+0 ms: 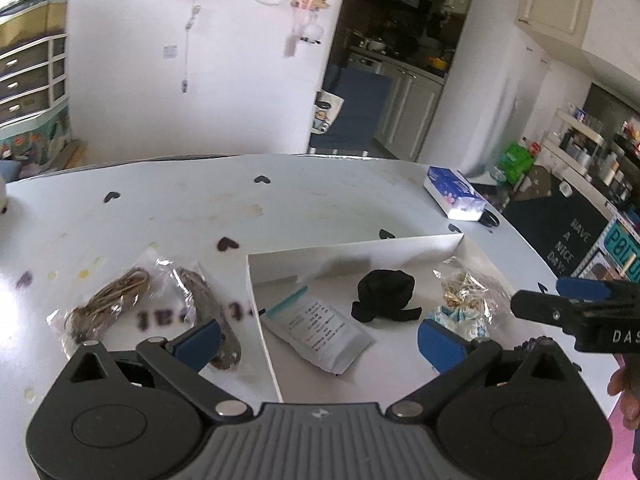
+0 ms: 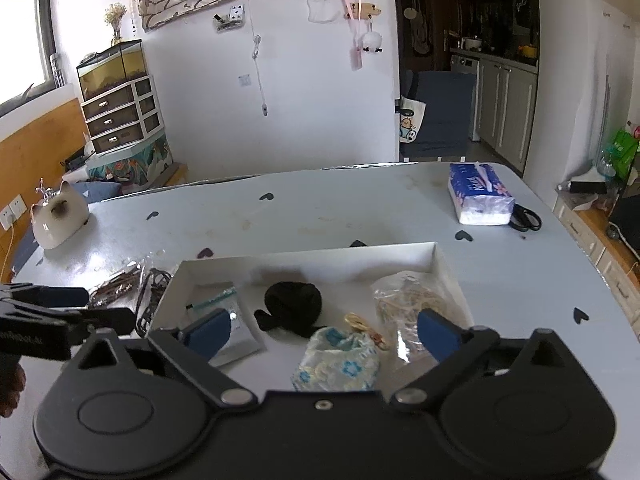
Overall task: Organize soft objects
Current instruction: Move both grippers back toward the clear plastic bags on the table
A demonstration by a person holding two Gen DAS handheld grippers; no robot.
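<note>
Over the white tray: both my grippers hang above the near edge of the tray [image 2: 440, 258], pointing down at it.
Left gripper: my left gripper [image 1: 320, 334] has its jaws spread wide with nothing between them.
Right gripper: my right gripper [image 2: 324, 330] is just as wide apart and empty.
Inside the tray: a flat white pouch [image 1: 320, 326], a black fabric bundle [image 1: 386, 294], a blue-flowered cloth pouch [image 2: 338, 362] and a clear bag of rubber bands [image 2: 408, 304] already lie there.
Outside the tray: two clear bags of brown cords [image 1: 110, 300] and dark loops [image 1: 204, 300] sit on the table [image 2: 320, 208], just left of the tray wall; I judge these are what is left.
Risk, slippery film: the crinkled plastic may slide out of my pads if I pinch only a loose corner.
Risk, tray wall: the nearer bag lies close to the thin wall, so a careless reach could shove or tip the tray.
Risk, crowding: my two grippers are near each other and could knock together.
</note>
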